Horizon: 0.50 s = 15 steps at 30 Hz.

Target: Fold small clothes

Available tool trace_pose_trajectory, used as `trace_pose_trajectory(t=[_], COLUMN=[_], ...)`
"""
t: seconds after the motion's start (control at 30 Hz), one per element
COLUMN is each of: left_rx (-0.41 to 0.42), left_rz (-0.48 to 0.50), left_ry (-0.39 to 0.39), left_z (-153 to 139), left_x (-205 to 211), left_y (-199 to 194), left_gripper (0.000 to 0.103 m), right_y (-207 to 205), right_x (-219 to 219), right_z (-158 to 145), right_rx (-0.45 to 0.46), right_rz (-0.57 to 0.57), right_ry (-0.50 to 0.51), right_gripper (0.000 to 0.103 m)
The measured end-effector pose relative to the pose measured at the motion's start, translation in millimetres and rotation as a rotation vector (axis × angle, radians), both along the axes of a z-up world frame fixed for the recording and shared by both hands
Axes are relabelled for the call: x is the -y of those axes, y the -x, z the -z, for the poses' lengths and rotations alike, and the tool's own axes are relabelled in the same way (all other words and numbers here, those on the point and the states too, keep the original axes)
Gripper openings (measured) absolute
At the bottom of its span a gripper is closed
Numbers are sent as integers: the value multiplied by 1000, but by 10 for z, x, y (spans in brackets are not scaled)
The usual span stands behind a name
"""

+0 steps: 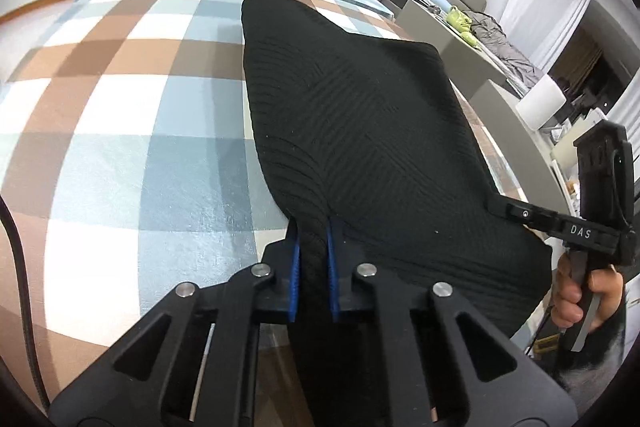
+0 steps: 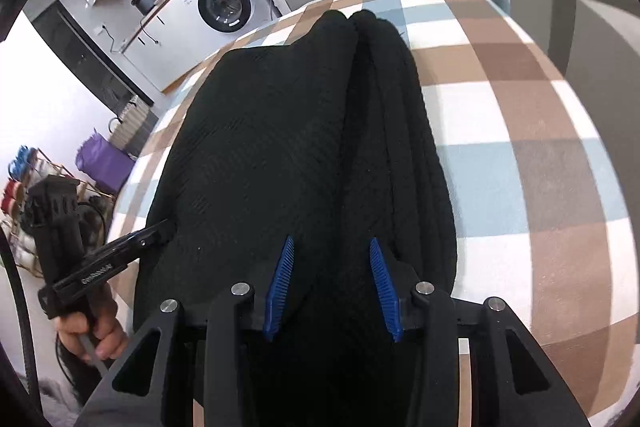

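Left claw (image 1: 314, 243): jaws nearly together, blue ribbed pads (image 1: 295, 267) pinching a bunched near edge of the black ribbed knit garment (image 1: 352, 123).
Right claw (image 2: 330, 267): jaws partway apart, blue pads (image 2: 280, 287) astride a fold of the garment; cloth lies between them, pads not pressing it.
Garment: lying along the brown, blue & white checked cloth-covered surface (image 1: 120, 131), far end narrowed, one side folded over lengthwise.
Hands: person's hand (image 1: 580, 295) grips right claw's handle at garment's side.

A black ribbed knit garment (image 1: 360, 131) lies mid-frame on the checked cloth (image 1: 120, 131), apparently folded lengthwise, near edge lifted.
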State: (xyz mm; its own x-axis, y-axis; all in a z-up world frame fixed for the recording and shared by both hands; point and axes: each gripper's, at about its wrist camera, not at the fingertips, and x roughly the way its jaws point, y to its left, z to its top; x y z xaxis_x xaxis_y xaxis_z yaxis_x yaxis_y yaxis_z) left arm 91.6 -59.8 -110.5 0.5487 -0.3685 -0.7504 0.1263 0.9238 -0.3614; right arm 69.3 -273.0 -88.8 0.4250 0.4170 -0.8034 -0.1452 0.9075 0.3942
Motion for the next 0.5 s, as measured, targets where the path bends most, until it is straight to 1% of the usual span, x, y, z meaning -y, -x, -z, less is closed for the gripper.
trace_pose_trajectory(t=[0.1,0.17,0.27,0.37,0.43,0.5], left_rx=[2,5,10,12,2,9], left_rz=[-16,-41,-80,-121,-124,-123], left_ry=[5,-1,-10,-35,-40,-42], left_z=[-13,-30,-59,-85,-85,-109], left_x=[-103,-230,-429,-632,-684,-727], left_y=[32,53,91,147,175,235], left_gripper=[8,8,8,8,9,11], right_y=[38,49,32,22,10,3], right_x=[-72,-149,-334,-569,-714,-773], right_z=[-4,4,24,46,43,17], right_rx=[3,-7,-15,-27,-25,-18], right_rz=[0,-4,-38,-95,-129,-139], right_ry=[1,-23,-52,-89,-94,-89], right_gripper=[40,40,40,40,40,40])
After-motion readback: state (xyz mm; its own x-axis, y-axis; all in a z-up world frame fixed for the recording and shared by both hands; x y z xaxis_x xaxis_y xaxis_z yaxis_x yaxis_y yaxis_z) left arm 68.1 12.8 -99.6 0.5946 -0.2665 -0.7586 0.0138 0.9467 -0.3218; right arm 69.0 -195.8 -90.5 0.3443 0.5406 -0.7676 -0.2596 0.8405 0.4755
